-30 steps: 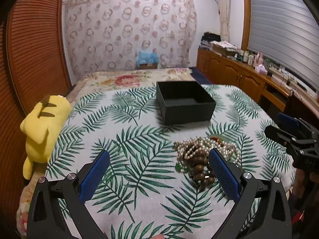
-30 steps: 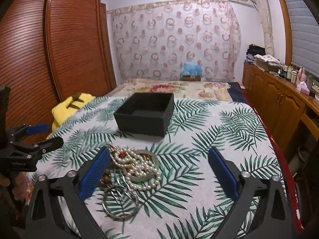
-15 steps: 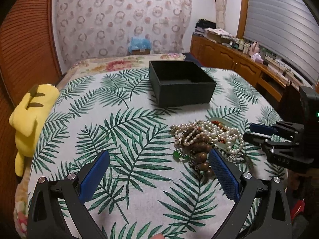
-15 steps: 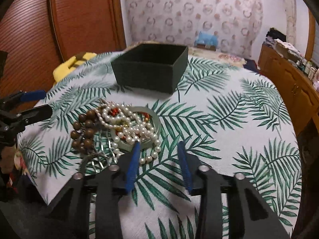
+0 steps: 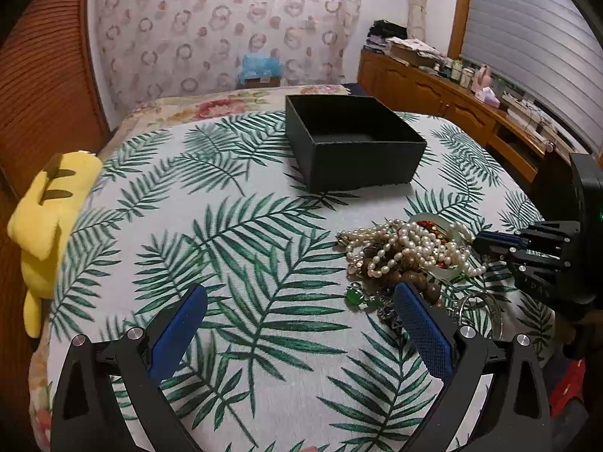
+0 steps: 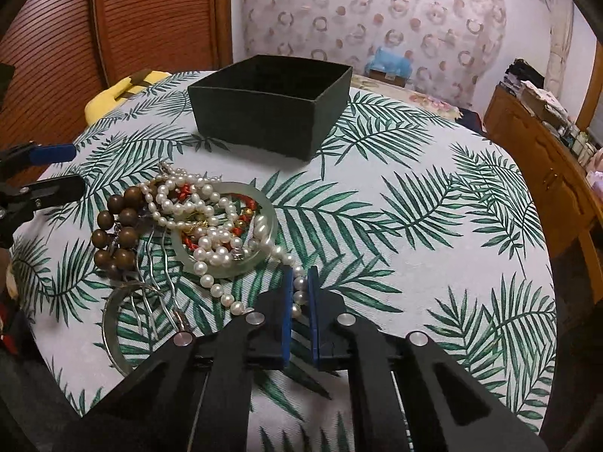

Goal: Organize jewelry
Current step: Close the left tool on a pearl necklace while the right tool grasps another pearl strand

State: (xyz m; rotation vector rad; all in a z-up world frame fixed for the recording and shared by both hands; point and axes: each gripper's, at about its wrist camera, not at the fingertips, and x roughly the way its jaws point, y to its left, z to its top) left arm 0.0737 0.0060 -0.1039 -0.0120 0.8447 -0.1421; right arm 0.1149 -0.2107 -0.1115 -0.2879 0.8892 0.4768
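Pearl necklace (image 6: 226, 222): pinched by right gripper (image 6: 300, 286) (tangled heap)
Left gripper (image 5: 301, 324): jaws apart
Tip: lift slowly, untangle, toward box (image 6: 260, 120)

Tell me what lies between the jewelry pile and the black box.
Only bare leaf-print cloth separates the pile from the box; the right wrist view shows it best.

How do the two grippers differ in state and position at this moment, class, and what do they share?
The right gripper is closed on the pearl necklace; the left gripper is wide open and holds nothing. The right one sits at the pile's edge; the left hovers beside the pile. Both have blue pads on black fingers.
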